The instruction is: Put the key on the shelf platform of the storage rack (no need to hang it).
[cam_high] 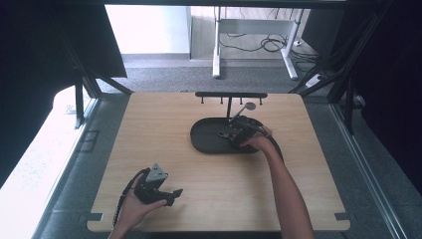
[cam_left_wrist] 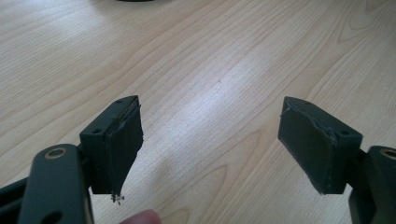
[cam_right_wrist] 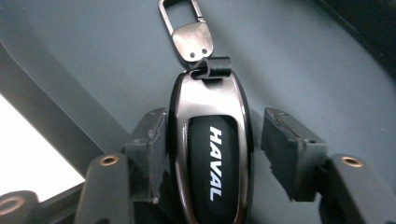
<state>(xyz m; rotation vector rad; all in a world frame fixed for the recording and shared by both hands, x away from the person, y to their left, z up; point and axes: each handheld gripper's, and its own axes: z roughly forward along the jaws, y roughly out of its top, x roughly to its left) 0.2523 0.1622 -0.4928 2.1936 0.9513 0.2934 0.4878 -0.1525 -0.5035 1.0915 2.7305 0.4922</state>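
From the high view we see a light wooden table [cam_high: 164, 149] with a dark oval tray [cam_high: 206, 139] resting past its middle, and just behind the tray a black rack [cam_high: 231, 94] with small hooks on a thin post; the right hand [cam_high: 259, 142] reaches over the tray's right part and holds the right gripper [cam_high: 238, 133] low inside it, while the left hand [cam_high: 134, 206] holds the left gripper [cam_high: 161, 191] near the table's near edge, well apart from the tray. In the right gripper view we look along that gripper's jaws at a key fob [cam_right_wrist: 210, 154] with a glossy dark metal frame and a black panel marked HAVAL; the fob lies on the grey tray floor [cam_right_wrist: 303, 70] between the jaws, its length running away from us, with a short black strap and a metal clip [cam_right_wrist: 189, 32] at its far end; the left jaw sits right against the fob's side and the right jaw stands a little off it, so the jaws are apart around the fob and not clamped on it. In the left gripper view the jaws are spread wide over bare wood grain with nothing between them; the worn pads [cam_left_wrist: 123, 149] show frayed edges, and a fingertip [cam_left_wrist: 142, 217] peeks in at the bottom edge.
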